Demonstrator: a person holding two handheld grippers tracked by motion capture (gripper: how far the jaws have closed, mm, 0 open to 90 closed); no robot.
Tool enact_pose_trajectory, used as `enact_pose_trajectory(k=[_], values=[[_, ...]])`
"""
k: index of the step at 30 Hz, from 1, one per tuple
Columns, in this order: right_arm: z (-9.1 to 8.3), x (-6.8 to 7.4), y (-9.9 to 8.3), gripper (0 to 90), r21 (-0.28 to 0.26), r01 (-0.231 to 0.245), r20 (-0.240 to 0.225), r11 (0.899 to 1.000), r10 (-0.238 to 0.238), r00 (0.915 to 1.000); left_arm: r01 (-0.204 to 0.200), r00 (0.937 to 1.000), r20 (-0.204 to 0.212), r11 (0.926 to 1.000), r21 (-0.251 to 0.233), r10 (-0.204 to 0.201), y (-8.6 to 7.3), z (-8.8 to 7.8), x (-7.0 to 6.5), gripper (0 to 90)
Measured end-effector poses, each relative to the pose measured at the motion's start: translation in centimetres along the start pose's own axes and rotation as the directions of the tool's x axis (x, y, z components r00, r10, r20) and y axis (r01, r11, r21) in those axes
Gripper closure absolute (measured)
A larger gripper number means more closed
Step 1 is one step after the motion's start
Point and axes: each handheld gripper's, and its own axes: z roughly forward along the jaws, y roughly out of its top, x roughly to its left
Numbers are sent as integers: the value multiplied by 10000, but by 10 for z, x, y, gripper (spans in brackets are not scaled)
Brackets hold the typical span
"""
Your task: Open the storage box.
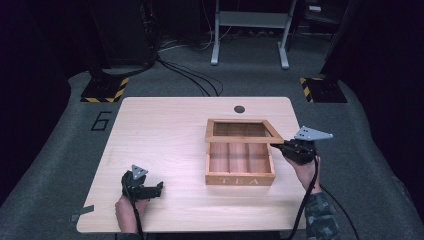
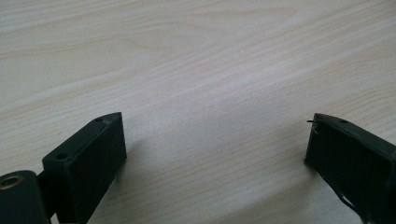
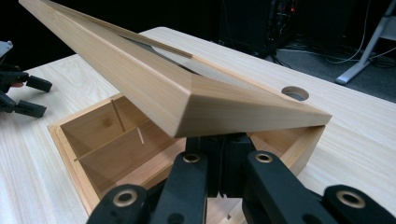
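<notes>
Right gripper (image 1: 278, 145) jaws clenched together under the lid (image 1: 242, 130) corner, lid tilted up over the tea box (image 1: 240, 167) right of table (image 1: 165, 125) centre, left gripper (image 1: 159, 189) jaws spread wide, nothing between them, near the front left edge

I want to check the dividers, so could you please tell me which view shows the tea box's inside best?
The high view: the tea box shows its compartments from above, under the raised lid. The right gripper view shows its inside partly, beneath the lid. The left gripper view shows bare table.
</notes>
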Motion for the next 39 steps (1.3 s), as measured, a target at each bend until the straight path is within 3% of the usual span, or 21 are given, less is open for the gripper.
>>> enact_pose_trajectory(k=[39], values=[[8,-20,51,895,-233,318,402,9992,-309,9987,-36,10000,-25,10000,-20,36,0,0,0,48]])
